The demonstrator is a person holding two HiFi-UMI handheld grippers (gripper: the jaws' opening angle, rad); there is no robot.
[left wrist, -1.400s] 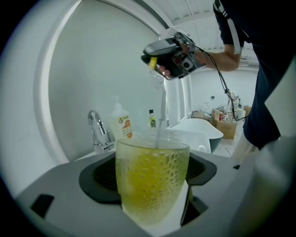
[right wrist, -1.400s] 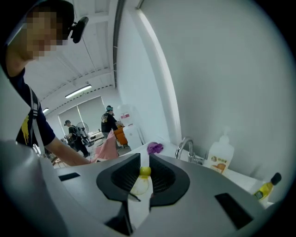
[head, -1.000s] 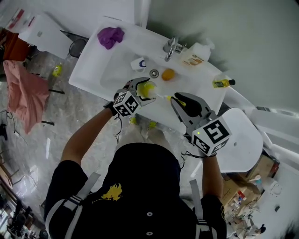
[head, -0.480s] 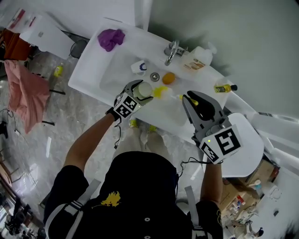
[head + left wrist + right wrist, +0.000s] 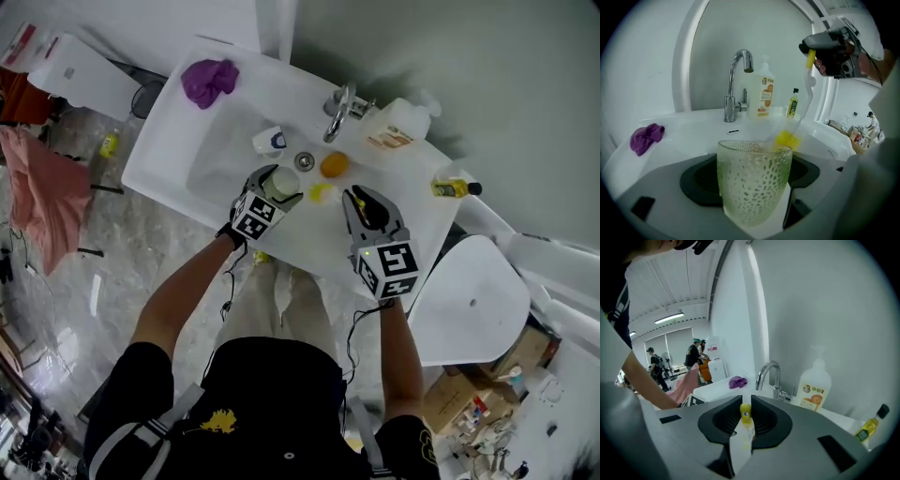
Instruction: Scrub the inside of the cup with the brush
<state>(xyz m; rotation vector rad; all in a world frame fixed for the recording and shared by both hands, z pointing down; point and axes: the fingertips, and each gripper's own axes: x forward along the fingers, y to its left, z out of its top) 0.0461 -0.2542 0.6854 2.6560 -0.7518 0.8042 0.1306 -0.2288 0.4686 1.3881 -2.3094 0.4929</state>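
My left hand-held gripper (image 5: pixel 277 184) grips the cup (image 5: pixel 754 183); my right hand-held gripper (image 5: pixel 743 412), clamped on the brush (image 5: pixel 787 139), should tip the bristles inside.

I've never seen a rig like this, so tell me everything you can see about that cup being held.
The cup is see-through, faintly green, dimpled and narrower at its base, plastic or glass by its look. It stands upright, clamped in the left gripper over the sink. The brush's yellow head sits just outside its rim.
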